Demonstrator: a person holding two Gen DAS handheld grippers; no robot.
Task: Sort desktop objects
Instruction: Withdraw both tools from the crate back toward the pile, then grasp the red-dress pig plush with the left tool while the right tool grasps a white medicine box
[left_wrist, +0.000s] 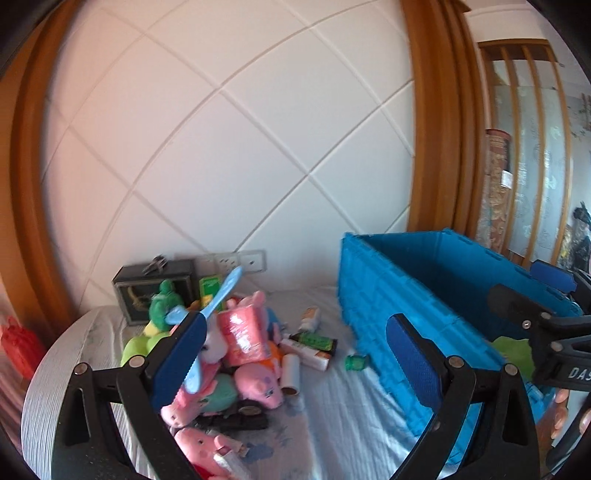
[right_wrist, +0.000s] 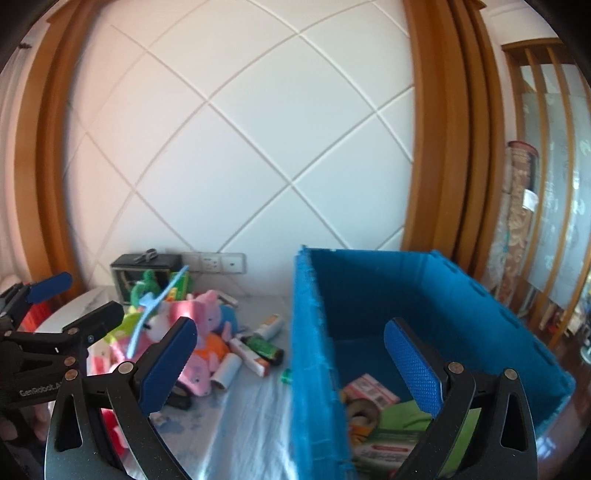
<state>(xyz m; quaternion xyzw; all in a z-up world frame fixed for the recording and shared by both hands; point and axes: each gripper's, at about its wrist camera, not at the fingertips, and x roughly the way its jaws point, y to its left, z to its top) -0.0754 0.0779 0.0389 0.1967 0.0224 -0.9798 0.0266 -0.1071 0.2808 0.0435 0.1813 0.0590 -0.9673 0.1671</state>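
A pile of toys lies on the table: pink pig plushes (left_wrist: 258, 384) (right_wrist: 201, 306), a green plush (left_wrist: 162, 299), a light blue plastic stick (left_wrist: 221, 291) and a pink packet (left_wrist: 243, 332). Tubes and a dark bottle (left_wrist: 314, 339) (right_wrist: 264, 347) lie beside the pile. A blue crate (left_wrist: 424, 295) (right_wrist: 424, 295) stands at the right and holds a green cloth (right_wrist: 410, 413) and boxes (right_wrist: 369, 387). My left gripper (left_wrist: 295, 362) is open and empty above the table between pile and crate. My right gripper (right_wrist: 291, 362) is open and empty over the crate's left wall.
A dark framed box (left_wrist: 151, 288) and wall sockets (left_wrist: 240, 260) stand at the back against the white tiled wall. A small green cap (left_wrist: 356, 362) lies by the crate. A white roll (left_wrist: 291, 373) lies near the tubes. A wooden frame (left_wrist: 436, 129) rises behind the crate.
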